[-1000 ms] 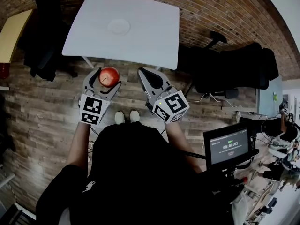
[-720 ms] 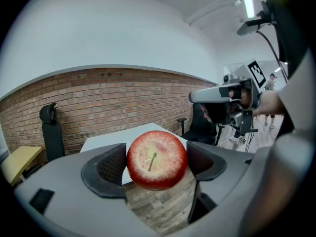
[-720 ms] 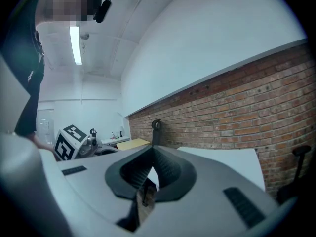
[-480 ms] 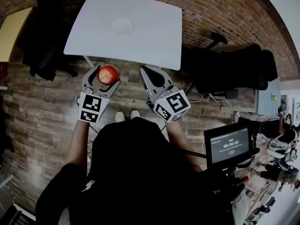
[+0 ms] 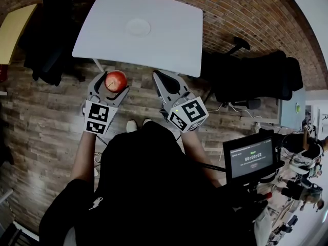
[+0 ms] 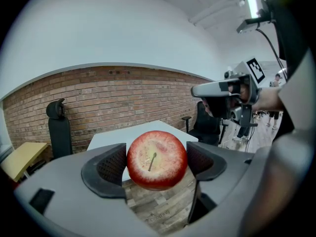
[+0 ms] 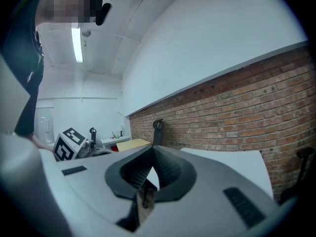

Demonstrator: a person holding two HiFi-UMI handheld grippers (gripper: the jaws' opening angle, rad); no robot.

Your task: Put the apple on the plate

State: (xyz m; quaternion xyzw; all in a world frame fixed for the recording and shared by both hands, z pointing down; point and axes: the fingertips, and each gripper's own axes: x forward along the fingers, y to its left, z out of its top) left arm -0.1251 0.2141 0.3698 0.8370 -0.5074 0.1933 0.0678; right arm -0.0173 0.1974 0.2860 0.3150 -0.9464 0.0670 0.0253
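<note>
Clamped side-on between the dark ribbed pads (image 6: 106, 169) of the left gripper (image 5: 114, 82): a round red apple (image 6: 157, 159), stem end facing back along the jaws. Seated at its widest in the hollows of the pads, probably to guard against rolling out during the carry. Suspended in the air above the wood-plank floor (image 5: 46, 117), just short of the near edge of the white square table (image 5: 174, 40), not yet over it. Well apart from the goal: a small white round plate (image 5: 137, 26) near the middle of the tabletop, bare. Held close to the body, seemingly at the outset of the reach forward.

On the other side, the right gripper (image 7: 150, 177): empty, pads pressed together with only a sliver of light between, nothing caught there. Parked beside the left one and pointing toward the table too, most likely just out of the way, with no part to play in a one-handed placement.

Left to do, by the look of things: carry forward over the table edge, lower onto the plate's centre, release gently enough to stop the round fruit from rolling off the shallow rim.
</note>
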